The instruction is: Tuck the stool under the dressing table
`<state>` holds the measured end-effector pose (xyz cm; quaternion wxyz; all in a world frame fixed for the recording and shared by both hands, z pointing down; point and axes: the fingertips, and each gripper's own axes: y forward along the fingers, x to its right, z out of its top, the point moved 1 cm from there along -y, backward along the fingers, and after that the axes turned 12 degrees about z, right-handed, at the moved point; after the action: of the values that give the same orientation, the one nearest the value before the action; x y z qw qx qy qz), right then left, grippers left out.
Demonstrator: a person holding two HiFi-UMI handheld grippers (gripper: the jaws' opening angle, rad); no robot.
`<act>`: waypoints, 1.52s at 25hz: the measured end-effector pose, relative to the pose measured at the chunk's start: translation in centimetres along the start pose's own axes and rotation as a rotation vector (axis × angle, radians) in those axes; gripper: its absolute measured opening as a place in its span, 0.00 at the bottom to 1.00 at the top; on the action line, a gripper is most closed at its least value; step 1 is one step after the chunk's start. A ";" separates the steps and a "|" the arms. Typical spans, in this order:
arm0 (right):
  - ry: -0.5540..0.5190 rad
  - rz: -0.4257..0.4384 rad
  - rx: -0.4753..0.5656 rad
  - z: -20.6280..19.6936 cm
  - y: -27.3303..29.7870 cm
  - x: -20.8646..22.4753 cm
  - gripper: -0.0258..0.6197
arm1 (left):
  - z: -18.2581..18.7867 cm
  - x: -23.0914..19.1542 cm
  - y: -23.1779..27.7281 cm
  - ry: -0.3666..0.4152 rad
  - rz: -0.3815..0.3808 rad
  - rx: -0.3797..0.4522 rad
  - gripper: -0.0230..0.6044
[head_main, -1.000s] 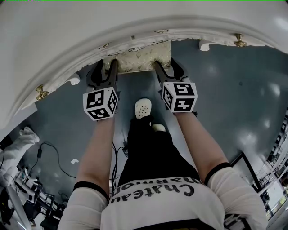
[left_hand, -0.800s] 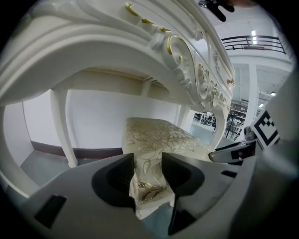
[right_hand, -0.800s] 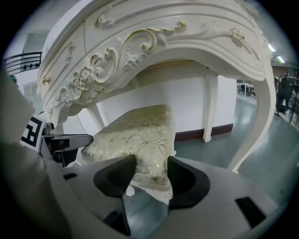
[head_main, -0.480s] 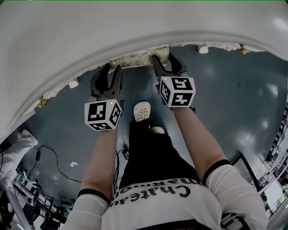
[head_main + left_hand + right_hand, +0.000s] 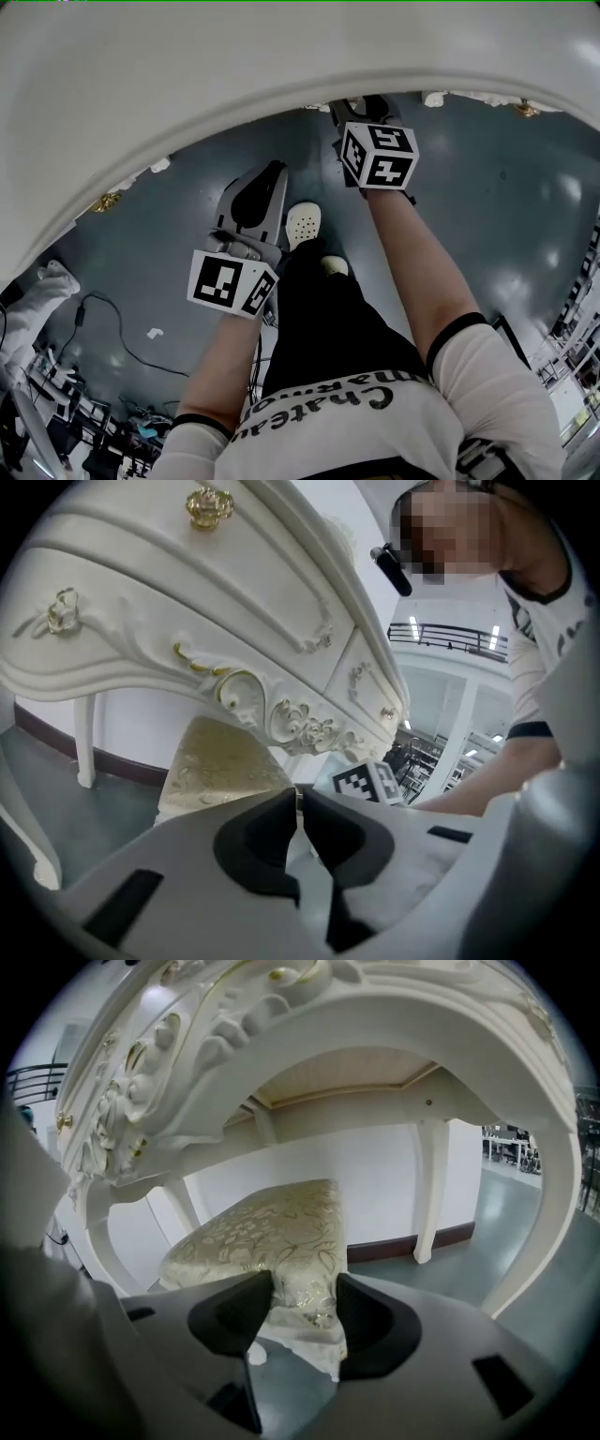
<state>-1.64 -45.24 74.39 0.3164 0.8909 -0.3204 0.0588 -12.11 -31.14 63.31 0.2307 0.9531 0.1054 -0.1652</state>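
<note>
The stool (image 5: 272,1241), with a gold-patterned cream cushion, stands under the white carved dressing table (image 5: 375,1016). In the head view the table top (image 5: 187,84) hides it. My right gripper (image 5: 305,1283) is shut on the cushion's near corner, and in the head view its tips (image 5: 361,105) reach under the table's edge. My left gripper (image 5: 272,173) is drawn back from the table, above the floor. Its jaws (image 5: 298,794) have just been closing and now stand shut with nothing between them. The stool (image 5: 220,761) lies beyond them, apart.
The person's white shoe (image 5: 302,223) is on the grey floor between the arms. Slim table legs (image 5: 429,1190) (image 5: 84,738) stand on both sides of the stool. Gold knobs (image 5: 106,202) stick out of the drawer fronts. Cables (image 5: 103,319) lie at the lower left.
The left gripper let go of the stool, shut, and came back and up towards the person. The right gripper went forward with the stool, which slid out of sight under the table top.
</note>
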 end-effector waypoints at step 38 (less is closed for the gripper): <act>-0.246 0.409 0.371 28.6 -44.9 -24.6 0.12 | 30.3 25.7 -27.5 0.194 -0.059 0.391 0.09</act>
<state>3.48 -22.64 20.55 0.0888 0.8508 -0.5131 0.0703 -4.09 -18.32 17.40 0.0252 0.9877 0.1207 -0.0966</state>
